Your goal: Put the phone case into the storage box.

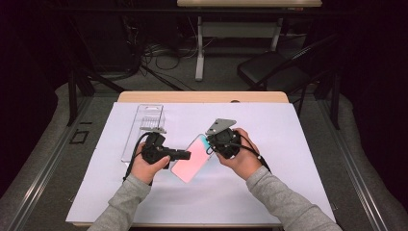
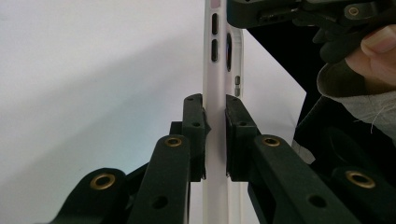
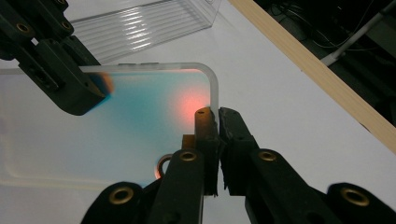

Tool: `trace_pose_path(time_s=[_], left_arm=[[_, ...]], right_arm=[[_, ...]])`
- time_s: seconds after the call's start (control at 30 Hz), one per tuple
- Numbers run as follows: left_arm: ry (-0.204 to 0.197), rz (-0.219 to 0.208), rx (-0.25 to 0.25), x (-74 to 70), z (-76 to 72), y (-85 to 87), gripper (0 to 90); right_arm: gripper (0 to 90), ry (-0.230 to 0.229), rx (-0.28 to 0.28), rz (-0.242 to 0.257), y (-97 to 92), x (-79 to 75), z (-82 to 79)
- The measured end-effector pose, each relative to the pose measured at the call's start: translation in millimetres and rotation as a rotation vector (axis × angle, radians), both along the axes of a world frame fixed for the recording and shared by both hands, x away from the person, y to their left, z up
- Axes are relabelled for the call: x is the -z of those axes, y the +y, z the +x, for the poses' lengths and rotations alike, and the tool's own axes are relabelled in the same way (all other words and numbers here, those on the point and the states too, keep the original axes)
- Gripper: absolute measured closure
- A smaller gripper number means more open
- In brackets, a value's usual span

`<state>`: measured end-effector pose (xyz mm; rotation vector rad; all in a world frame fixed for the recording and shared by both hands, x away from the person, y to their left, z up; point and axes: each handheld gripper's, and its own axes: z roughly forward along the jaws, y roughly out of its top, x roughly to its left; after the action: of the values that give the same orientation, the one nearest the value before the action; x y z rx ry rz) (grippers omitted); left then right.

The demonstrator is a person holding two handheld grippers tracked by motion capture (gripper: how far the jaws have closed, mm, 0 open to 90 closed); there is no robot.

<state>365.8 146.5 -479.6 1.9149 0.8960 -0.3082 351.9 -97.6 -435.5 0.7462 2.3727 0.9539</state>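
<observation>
A translucent phone case (image 1: 190, 163), pink fading to teal, is held between both grippers just above the white mat (image 1: 269, 139). My left gripper (image 1: 186, 155) is shut on its left long edge; the left gripper view shows the case (image 2: 221, 79) edge-on, with that gripper (image 2: 215, 121) clamping it from both sides. My right gripper (image 1: 210, 144) grips the far end. In the right gripper view its jaws (image 3: 217, 116) pinch the rim of the case (image 3: 116, 121) by a rounded corner, and the left gripper (image 3: 70, 88) holds the opposite side.
A clear plastic packaging tray (image 1: 146, 127) (image 3: 140, 28) lies on the mat behind the left hand. The wooden table edge (image 1: 202, 97) (image 3: 317, 74) runs along the back. Beyond it stand a folding chair (image 1: 274, 70) and another table's leg (image 1: 199, 53) among floor cables.
</observation>
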Motion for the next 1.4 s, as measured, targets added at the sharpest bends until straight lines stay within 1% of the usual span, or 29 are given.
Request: trace_pose_path(time_s=[0.17,0.3,0.4,0.5,0.63,0.8,0.83,0.93,1.0,1.07,1.33,1.4], left_arm=[[-0.005,0.005,-0.004,0.1,0.4,0.9,81.3],[0.002,-0.005,-0.02,0.2,0.7,2.6,81.3],[-0.008,-0.002,-0.025,0.3,1.4,4.6,81.3],[-0.015,-0.002,-0.032,-0.1,1.5,6.0,81.3],[-0.028,-0.005,-0.053,-1.2,1.3,8.6,81.3],[-0.055,-0.015,-0.078,-3.0,1.3,13.3,81.4],[-0.062,-0.023,-0.084,-3.7,1.0,14.2,81.3],[-0.085,-0.026,-0.096,-5.5,0.1,15.8,81.3],[-0.091,-0.03,-0.11,-6.3,-0.6,16.2,81.3],[-0.111,-0.02,-0.112,-6.5,-0.5,16.8,81.3],[-0.165,-0.032,-0.117,-8.2,-2.8,17.6,81.3],[-0.169,-0.035,-0.118,-8.6,-3.3,17.6,81.3]], right_arm=[[85.1,0.004,0.0,0.015,-0.3,-0.3,0.8],[79.9,0.001,-0.001,0.035,-1.2,-2.2,0.4],[76.2,-0.005,0.002,0.048,-2.2,-3.0,0.1],[70.5,-0.01,0.007,0.063,-3.3,-4.2,-0.2],[62.0,-0.024,0.008,0.087,-5.0,-6.2,-0.8],[52.1,-0.068,0.012,0.122,-7.9,-6.5,-2.5],[51.5,-0.074,0.012,0.124,-8.6,-6.4,-2.8],[49.6,-0.093,0.017,0.138,-11.4,-6.0,-4.2],[49.4,-0.102,0.021,0.151,-13.7,-6.2,-5.9],[49.4,-0.11,0.022,0.163,-15.4,-6.5,-7.2],[47.0,-0.121,0.05,0.198,-23.0,-6.4,-11.4],[46.7,-0.115,0.058,0.212,-25.3,-5.4,-11.6]])
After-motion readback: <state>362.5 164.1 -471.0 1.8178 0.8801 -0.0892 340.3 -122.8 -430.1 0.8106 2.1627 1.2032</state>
